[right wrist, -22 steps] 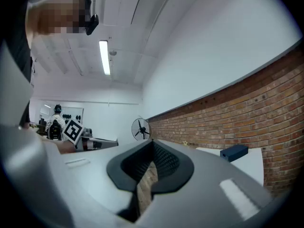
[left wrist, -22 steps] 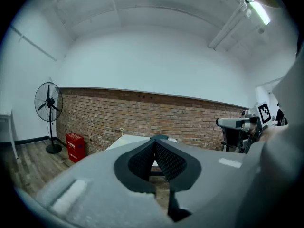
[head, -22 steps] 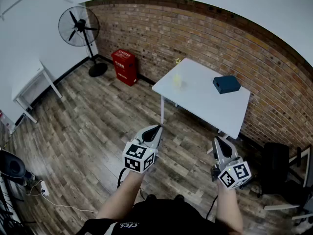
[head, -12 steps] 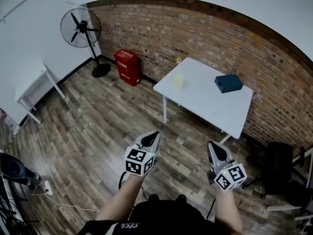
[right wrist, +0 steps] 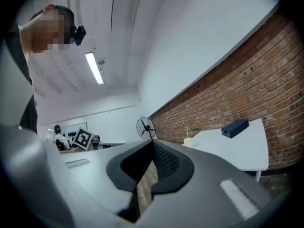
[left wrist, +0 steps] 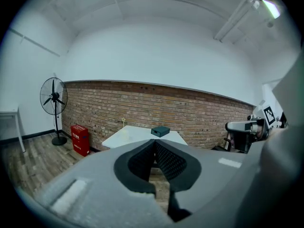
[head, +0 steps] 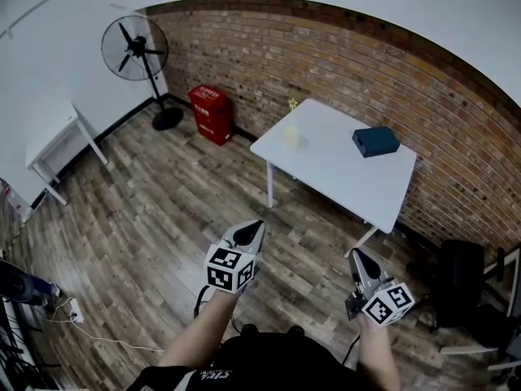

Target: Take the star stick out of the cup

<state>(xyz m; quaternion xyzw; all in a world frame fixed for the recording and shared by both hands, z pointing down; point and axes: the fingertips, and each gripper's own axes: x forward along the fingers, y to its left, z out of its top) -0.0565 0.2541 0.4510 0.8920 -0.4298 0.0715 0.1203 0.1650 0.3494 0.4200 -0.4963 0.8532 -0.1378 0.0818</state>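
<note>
A pale cup (head: 291,135) stands near the far left corner of a white table (head: 342,169), with a thin star stick (head: 293,104) rising out of it. The cup (left wrist: 124,136) and stick are tiny in the left gripper view, and the cup (right wrist: 188,140) shows small in the right gripper view. My left gripper (head: 259,226) is shut and empty, held over the wooden floor well short of the table. My right gripper (head: 355,255) is also shut and empty, below the table's near edge. In both gripper views the jaws meet at their tips.
A dark blue box (head: 376,141) lies on the table's right part. A red cabinet (head: 210,113) and a standing fan (head: 140,55) are by the brick wall. A white desk (head: 50,141) is at left, a black chair (head: 464,287) at right, cables (head: 106,340) on the floor.
The view has shifted slightly as the person moves; both grippers sit a little lower in the picture, the right one nearer the bottom. Both stay shut.
</note>
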